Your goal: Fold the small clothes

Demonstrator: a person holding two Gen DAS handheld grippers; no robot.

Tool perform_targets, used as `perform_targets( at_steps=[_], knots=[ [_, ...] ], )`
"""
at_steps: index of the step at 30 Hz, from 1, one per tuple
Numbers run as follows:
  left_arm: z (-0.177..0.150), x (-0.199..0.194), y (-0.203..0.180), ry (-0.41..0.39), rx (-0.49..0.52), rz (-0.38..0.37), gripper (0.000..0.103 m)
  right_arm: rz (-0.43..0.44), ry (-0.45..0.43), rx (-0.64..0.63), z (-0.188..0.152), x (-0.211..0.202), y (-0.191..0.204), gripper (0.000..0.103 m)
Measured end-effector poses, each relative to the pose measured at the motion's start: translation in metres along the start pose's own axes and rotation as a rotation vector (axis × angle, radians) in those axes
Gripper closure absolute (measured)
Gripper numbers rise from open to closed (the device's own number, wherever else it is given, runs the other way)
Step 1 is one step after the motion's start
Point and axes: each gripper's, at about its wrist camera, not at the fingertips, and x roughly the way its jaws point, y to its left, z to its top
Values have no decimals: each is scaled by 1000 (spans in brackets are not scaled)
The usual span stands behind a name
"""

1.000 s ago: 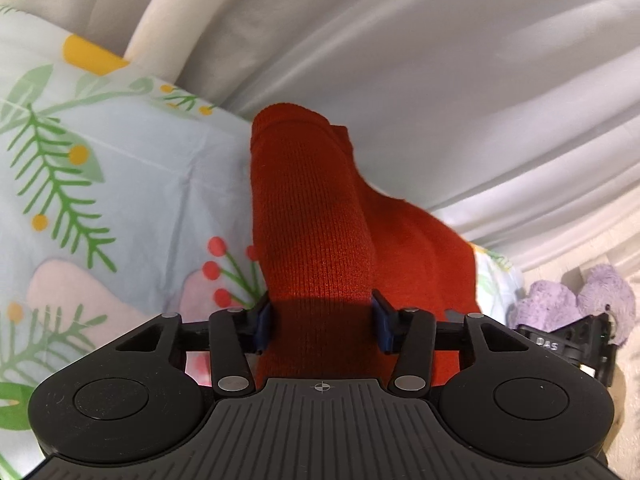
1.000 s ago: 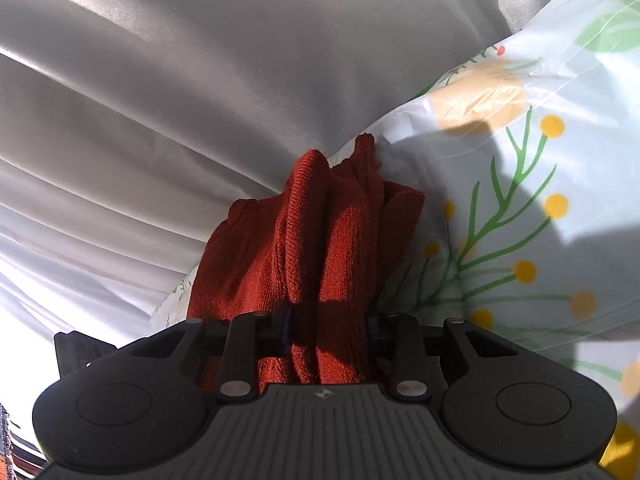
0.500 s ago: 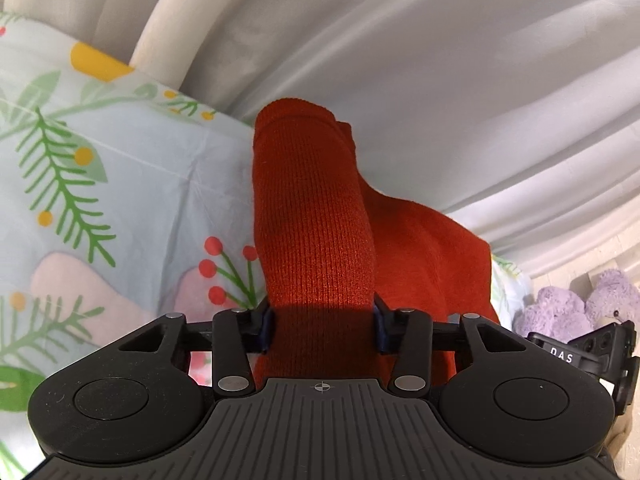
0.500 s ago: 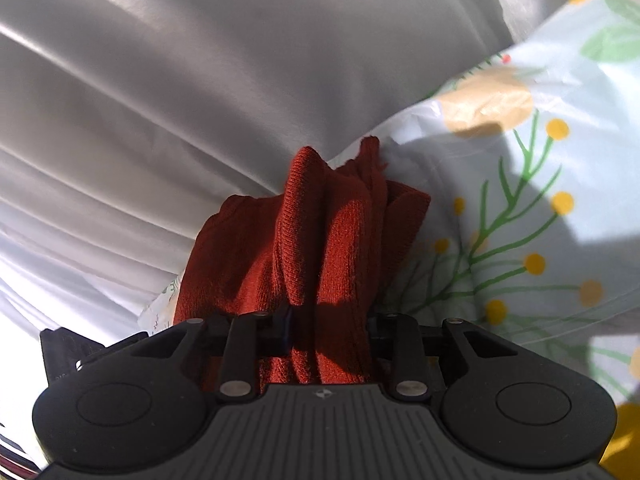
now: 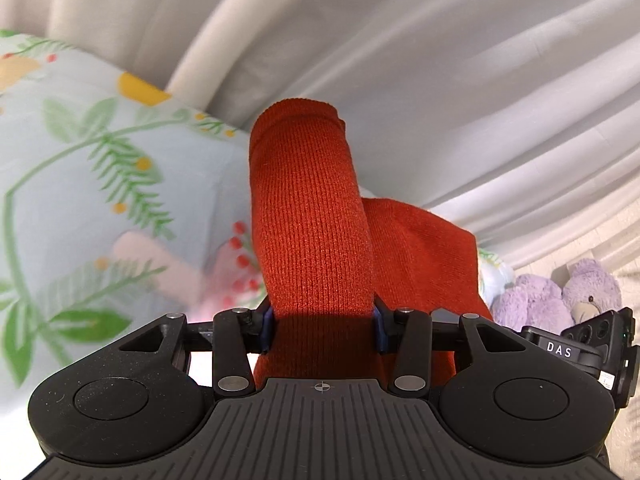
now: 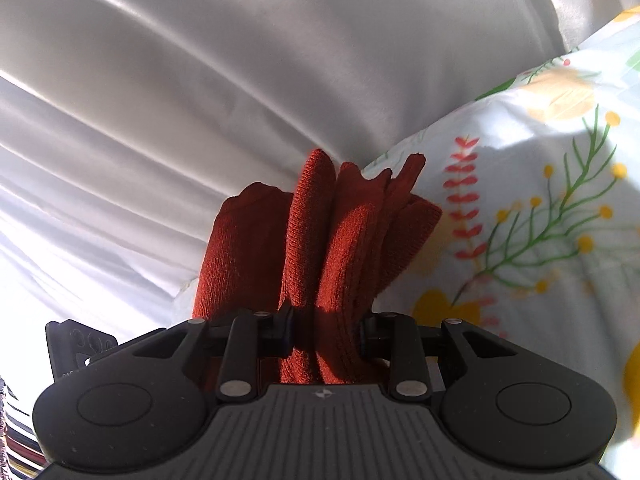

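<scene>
A red knit garment [image 5: 308,216] is held up between both grippers. My left gripper [image 5: 323,326] is shut on one end of it, and the fabric rises as a smooth roll in front of the camera. My right gripper [image 6: 325,330] is shut on the other end, where the red knit garment [image 6: 320,240] bunches into several upright folds. Part of the cloth hangs to the right in the left wrist view. The fingertips of both grippers are hidden by the fabric.
A light blue bedsheet with a floral print [image 5: 80,208] lies below; it also shows in the right wrist view [image 6: 540,216]. White curtains [image 5: 440,60] hang behind. A purple plush bear [image 5: 560,300] sits at the right. The other gripper's body [image 5: 580,348] shows at the right edge.
Both grippers have lifted and tilted with the garment still held. The sheet has dropped lower in both views and more curtain shows.
</scene>
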Motion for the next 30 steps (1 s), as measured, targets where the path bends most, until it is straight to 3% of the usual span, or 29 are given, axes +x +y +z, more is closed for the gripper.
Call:
perform_targets(
  at_steps=[6, 11, 13, 17, 20, 25, 28, 30],
  knots=[
    [-22, -34, 30, 8, -29, 58, 55, -12, 107, 26, -34, 17, 25, 76],
    [-39, -35, 63, -25, -51, 122, 51, -47, 135, 31, -60, 49, 37, 76],
    [-50, -41, 70, -47, -36, 173, 49, -77, 99, -5, -67, 56, 39, 73],
    [-84, -71, 74, -118, 10, 200, 48, -138, -1, 37, -91, 38, 29, 51],
    [-115, -95, 76, -151, -2, 204, 46, -167, -58, 69, -125, 8, 17, 49],
    [-158, -107, 78, -165, 8, 246, 39, -123, -91, 186, -180, -29, -6, 42],
    [-166, -105, 89, -133, -42, 226, 39, -40, -31, 263, -192, -20, -13, 46],
    [-169, -106, 90, -134, -47, 232, 39, -28, -35, 291, -195, -13, -15, 66]
  ],
)
